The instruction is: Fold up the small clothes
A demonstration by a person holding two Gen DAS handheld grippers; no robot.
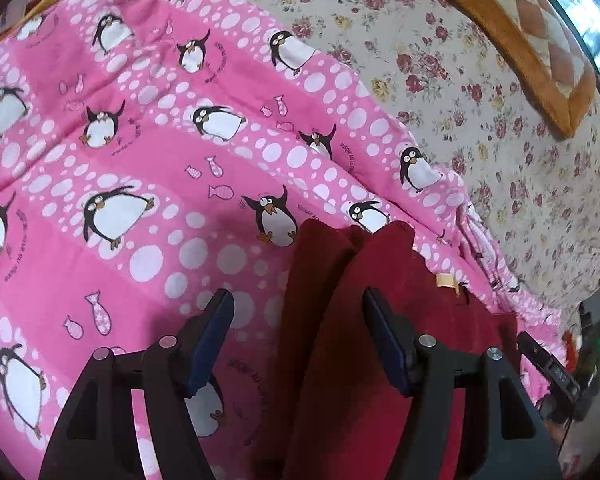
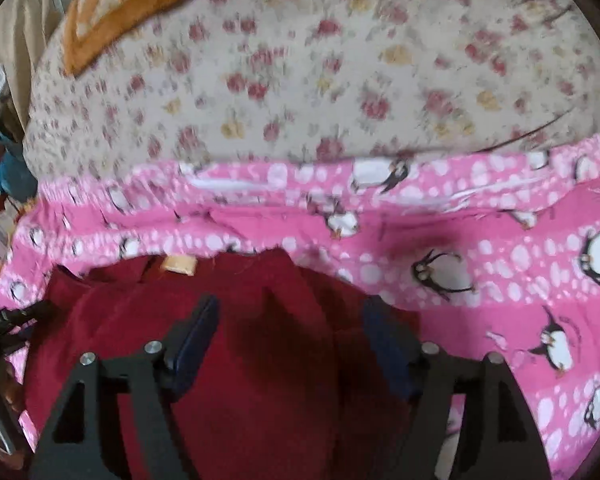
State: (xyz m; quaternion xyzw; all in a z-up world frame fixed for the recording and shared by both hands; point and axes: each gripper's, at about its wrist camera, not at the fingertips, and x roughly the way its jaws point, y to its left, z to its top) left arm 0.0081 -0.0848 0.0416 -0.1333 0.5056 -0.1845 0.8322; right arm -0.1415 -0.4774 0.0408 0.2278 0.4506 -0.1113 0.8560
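On the penguin sheet, a red garment (rumpled) lies.

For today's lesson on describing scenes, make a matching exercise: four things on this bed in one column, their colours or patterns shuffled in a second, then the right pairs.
Things:
1. garment
2. blanket
3. sheet
4. label

Looks:
A. cream with red roses
B. dark red
C. pale yellow
D. pink with penguins

Pairs: 1-B, 2-D, 3-A, 4-C
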